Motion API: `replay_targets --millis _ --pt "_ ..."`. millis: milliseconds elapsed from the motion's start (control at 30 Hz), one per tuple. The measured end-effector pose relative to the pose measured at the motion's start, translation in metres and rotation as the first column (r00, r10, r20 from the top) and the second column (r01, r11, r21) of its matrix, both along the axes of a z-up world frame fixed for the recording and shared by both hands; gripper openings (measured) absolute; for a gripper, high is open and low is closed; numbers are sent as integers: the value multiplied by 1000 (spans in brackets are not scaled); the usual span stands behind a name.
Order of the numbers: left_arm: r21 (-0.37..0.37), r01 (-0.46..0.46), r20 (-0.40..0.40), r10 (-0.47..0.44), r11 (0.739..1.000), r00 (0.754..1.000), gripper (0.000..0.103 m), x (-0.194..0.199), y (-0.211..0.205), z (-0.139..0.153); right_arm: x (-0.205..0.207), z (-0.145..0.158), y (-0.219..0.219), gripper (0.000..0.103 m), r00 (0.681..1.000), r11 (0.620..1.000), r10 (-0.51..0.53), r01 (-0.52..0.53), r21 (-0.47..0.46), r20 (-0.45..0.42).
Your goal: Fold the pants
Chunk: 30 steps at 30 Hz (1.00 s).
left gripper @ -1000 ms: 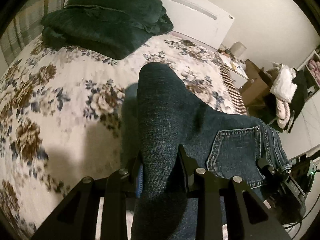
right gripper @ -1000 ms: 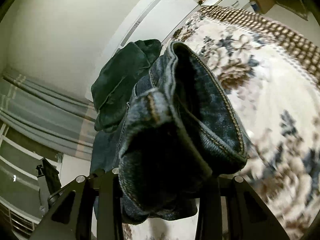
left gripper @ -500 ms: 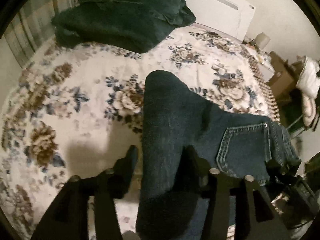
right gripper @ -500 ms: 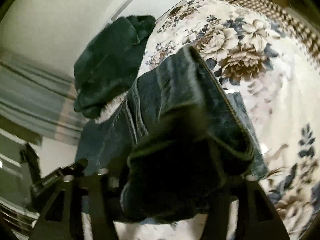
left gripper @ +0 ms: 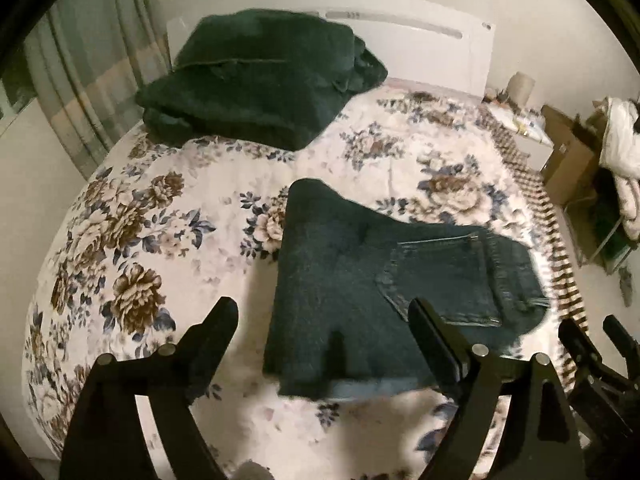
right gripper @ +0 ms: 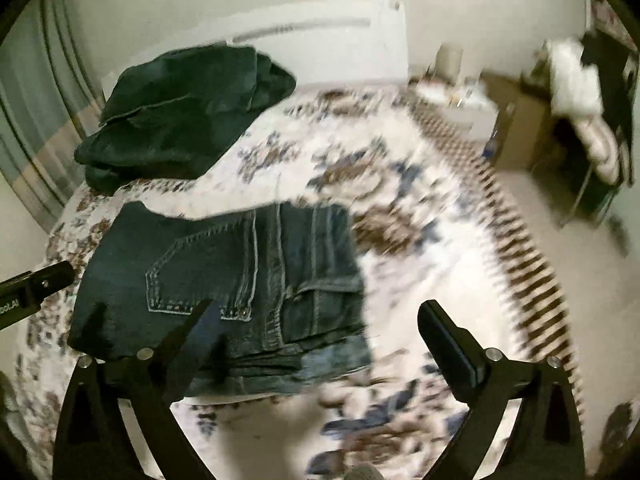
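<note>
Left gripper: my left gripper (left gripper: 322,320) has its fingers spread wide apart with nothing between them; it hangs above the lower edge of the pants, in the lower centre of the left wrist view.
Right gripper: my right gripper (right gripper: 316,320) is likewise spread wide and carries nothing; its left finger overlaps the pants in the frame, its right finger stands over bare bedspread. Whether either finger touches cloth, I cannot tell.
Pants: the pants (left gripper: 384,292) lie folded into a compact packet on the floral bedspread (left gripper: 132,264), centre of the left wrist view, back pocket (left gripper: 444,280) facing up toward centre right. In the right wrist view the waistband layers (right gripper: 312,292) are stacked at the packet's right edge.
Surroundings: a dark green folded blanket (left gripper: 260,80) sits at upper left, well apart from the pants, against the white headboard (left gripper: 420,44).
Image quality: the right wrist view is smeared across the right half; detail there is unreliable.
Step in hand: I judge this as the release after a fold, with both tools free of the denim.
Progress: the fold appears largely complete; the lower edge shows lighter layers not fully aligned.
Next move calls for: either clearing both grippers away, or a light press along the lower edge to square the layers without dragging the top layer out of place.
</note>
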<state>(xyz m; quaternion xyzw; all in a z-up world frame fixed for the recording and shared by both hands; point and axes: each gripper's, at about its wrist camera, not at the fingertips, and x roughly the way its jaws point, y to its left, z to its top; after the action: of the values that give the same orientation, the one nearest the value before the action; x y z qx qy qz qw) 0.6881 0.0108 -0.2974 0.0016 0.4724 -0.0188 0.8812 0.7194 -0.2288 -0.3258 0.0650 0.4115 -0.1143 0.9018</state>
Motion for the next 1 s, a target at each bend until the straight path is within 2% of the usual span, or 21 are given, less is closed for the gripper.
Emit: replay_targets --millis 100,300,467,633,700,867,1000 --pt "-10 -18 30 19 1000 999 87 -31 -3 27 -29 38 0 101 999 999 -1 3 -43 44" --pt "-5 -56 89 56 998 994 87 -104 -12 89 -106 124 8 102 993 999 7 -2 -46 115" --pt "0 -70 140 70 998 988 87 -177 -17 148 -192 202 22 102 984 996 44 -30 -79 174" --pt "19 -69 206 64 997 976 87 -245 -22 196 -278 274 37 102 972 991 73 -45 -128 224" --pt "2 -63 220 61 998 974 87 -271 -20 212 -317 301 41 102 967 988 78 -43 -145 244" --pt "0 -44 238 42 999 970 87 -325 -16 238 -400 351 50 102 958 986 66 -19 -166 279" --pt "-16 -48 253 50 999 966 87 -360 -8 256 -451 378 57 103 954 988 54 -8 -157 294"
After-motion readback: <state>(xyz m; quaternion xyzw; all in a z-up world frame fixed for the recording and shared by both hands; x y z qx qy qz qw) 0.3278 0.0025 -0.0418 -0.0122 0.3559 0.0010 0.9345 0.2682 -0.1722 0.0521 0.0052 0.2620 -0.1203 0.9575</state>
